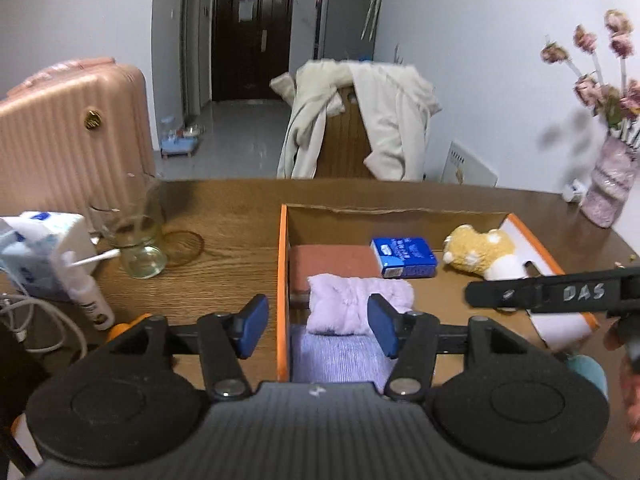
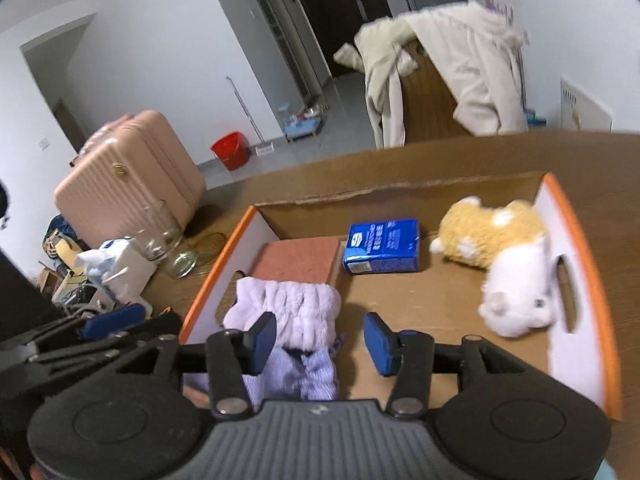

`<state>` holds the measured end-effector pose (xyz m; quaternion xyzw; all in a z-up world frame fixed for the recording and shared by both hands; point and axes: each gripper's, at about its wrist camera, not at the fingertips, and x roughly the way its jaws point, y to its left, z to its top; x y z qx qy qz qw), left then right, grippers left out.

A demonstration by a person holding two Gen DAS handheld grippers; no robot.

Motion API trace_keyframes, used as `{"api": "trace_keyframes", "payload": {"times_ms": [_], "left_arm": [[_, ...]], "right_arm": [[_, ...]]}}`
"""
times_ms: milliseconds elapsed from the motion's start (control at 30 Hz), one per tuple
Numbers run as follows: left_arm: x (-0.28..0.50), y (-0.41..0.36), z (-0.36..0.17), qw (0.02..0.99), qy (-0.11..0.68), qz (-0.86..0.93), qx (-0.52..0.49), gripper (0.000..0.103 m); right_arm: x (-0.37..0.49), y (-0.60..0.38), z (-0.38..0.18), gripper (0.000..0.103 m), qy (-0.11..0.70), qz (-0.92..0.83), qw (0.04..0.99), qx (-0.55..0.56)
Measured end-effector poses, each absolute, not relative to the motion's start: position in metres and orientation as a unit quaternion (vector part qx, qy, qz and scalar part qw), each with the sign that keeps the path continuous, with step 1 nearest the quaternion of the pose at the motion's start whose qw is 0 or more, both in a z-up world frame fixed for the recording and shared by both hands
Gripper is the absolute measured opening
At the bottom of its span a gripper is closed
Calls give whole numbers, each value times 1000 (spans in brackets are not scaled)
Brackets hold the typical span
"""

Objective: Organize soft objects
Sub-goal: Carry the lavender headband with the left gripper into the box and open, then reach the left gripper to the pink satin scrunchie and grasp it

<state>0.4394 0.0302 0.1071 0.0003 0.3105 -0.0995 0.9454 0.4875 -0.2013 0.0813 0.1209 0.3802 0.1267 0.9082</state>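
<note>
- We see one table [image 1: 224,216] bearing one box [image 2: 582,240] with orange rims.
- Inside the box we count one plush toy [image 2: 492,240], one lilac fluffy cloth [image 2: 292,304] near the left wall, one striped cloth [image 2: 308,372] below it, one pink pad [image 2: 300,256] and one blue packet [image 2: 382,246]; the packet's print is too blurred to read.
- Outside the box stand one glass jar [image 1: 136,236], one tissue pack [image 1: 44,248] and one vase [image 1: 610,180].
- We read "DAS" on the right gripper's arm in the left view.
- Our left gripper [image 1: 320,326] is about half open, gripping nothing, astride the box's left wall.
- Our right gripper [image 2: 320,342] is about half open, empty, above the cloths.
</note>
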Motion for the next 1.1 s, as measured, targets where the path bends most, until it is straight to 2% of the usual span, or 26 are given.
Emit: {"api": "trace_keyframes", "payload": {"times_ms": [167, 300, 500, 567, 667, 833, 900, 1100], "left_arm": [[387, 43, 125, 958, 272, -93, -15, 59], [344, 48, 133, 968, 238, -85, -14, 64], [273, 53, 127, 976, 201, -81, -24, 73], [247, 54, 123, 978, 188, -87, -29, 78], [214, 53, 115, 981, 173, -79, -26, 79], [167, 50, 101, 983, 160, -87, -32, 83], [152, 50, 93, 983, 154, -97, -34, 89], [122, 49, 68, 979, 172, -103, -35, 90]], "right_arm": [[434, -213, 108, 55, 331, 125, 931, 85], [385, -220, 117, 66, 281, 124, 949, 73], [306, -226, 116, 69, 227, 119, 964, 71], [281, -224, 114, 73, 206, 121, 969, 61], [244, -219, 111, 77, 181, 122, 975, 38], [197, -211, 101, 81, 165, 122, 979, 2], [180, -209, 95, 83, 160, 121, 980, -4], [144, -200, 67, 84, 186, 128, 974, -17]]}}
